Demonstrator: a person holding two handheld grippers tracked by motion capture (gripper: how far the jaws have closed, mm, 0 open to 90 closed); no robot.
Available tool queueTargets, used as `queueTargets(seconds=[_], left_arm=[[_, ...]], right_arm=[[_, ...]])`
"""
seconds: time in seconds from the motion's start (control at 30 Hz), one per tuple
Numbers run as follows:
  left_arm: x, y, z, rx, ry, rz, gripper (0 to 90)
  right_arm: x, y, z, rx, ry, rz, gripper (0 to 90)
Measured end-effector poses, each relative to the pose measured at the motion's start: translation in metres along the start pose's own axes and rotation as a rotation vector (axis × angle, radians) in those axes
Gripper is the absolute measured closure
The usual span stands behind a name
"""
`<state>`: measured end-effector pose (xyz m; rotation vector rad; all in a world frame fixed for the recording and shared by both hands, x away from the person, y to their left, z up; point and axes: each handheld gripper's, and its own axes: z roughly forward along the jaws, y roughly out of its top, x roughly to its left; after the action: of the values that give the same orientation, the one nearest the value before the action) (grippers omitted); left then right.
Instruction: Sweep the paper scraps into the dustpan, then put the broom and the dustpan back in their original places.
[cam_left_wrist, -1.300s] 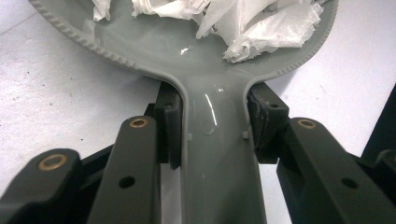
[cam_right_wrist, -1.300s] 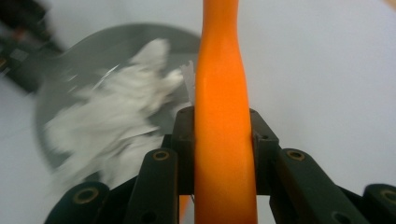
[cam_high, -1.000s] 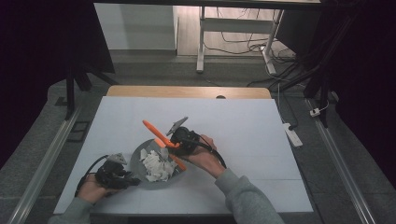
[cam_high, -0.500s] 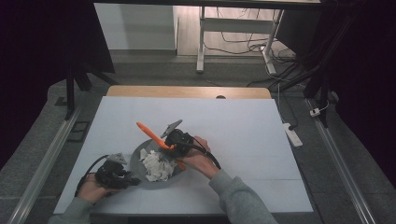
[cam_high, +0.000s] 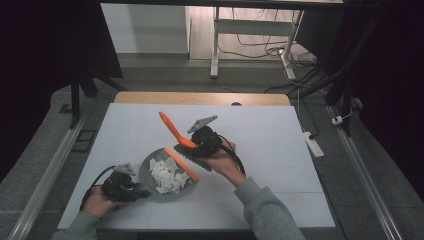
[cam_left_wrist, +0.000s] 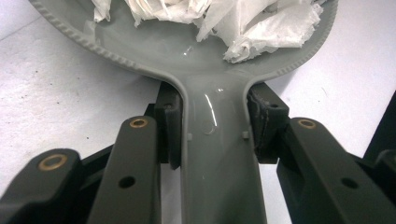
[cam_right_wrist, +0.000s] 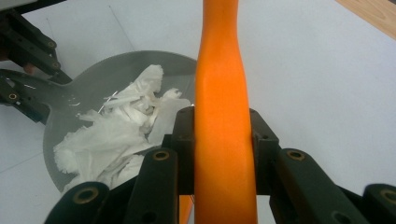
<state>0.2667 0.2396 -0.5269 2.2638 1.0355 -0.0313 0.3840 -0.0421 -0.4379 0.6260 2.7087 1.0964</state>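
White tabletop (cam_high: 280, 150) under dark surroundings, left gripper (cam_high: 131, 189) clamped on grey dustpan (cam_high: 150, 167) handle at near-left, shredded white paper (cam_high: 167, 175) piled inside, right gripper (cam_high: 197, 145) pinching orange brush (cam_high: 176, 134) handle, bristle head over pan's right rim.

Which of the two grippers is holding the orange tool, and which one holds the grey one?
The right gripper clamps the orange brush by its handle. The left gripper grips the grey dustpan instead.

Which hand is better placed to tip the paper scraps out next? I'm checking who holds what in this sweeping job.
Left, probably. The left gripper is shut on the grey dustpan's handle, and the paper scraps lie in that pan. The right gripper is shut on the orange brush, lifted beside the pan.
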Motion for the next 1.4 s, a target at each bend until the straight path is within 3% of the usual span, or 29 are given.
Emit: queueTargets(seconds=[0.37, 0.57, 0.77, 0.97, 1.13, 1.4], left_arm=[[0.002, -0.002, -0.008, -0.061, 0.024, -0.043, 61.0], [0.001, -0.004, -0.012, -0.108, 0.026, -0.102, 61.0], [0.000, -0.007, -0.017, -0.155, 0.055, -0.152, 61.1], [-0.002, -0.005, -0.019, -0.176, 0.056, -0.171, 61.0], [-0.005, -0.005, -0.019, -0.180, 0.061, -0.172, 61.0], [-0.006, -0.005, -0.022, -0.208, 0.081, -0.209, 61.0]], right_arm=[[-0.011, -0.010, -0.017, -0.095, -0.021, 0.080, 70.1], [-0.018, -0.023, -0.035, -0.140, -0.018, 0.126, 70.1], [-0.024, -0.045, -0.053, -0.178, -0.018, 0.168, 70.1], [-0.032, -0.069, -0.072, -0.199, -0.029, 0.211, 70.1], [-0.034, -0.084, -0.082, -0.205, -0.035, 0.228, 70.0], [-0.034, -0.103, -0.092, -0.209, -0.021, 0.247, 70.0]])
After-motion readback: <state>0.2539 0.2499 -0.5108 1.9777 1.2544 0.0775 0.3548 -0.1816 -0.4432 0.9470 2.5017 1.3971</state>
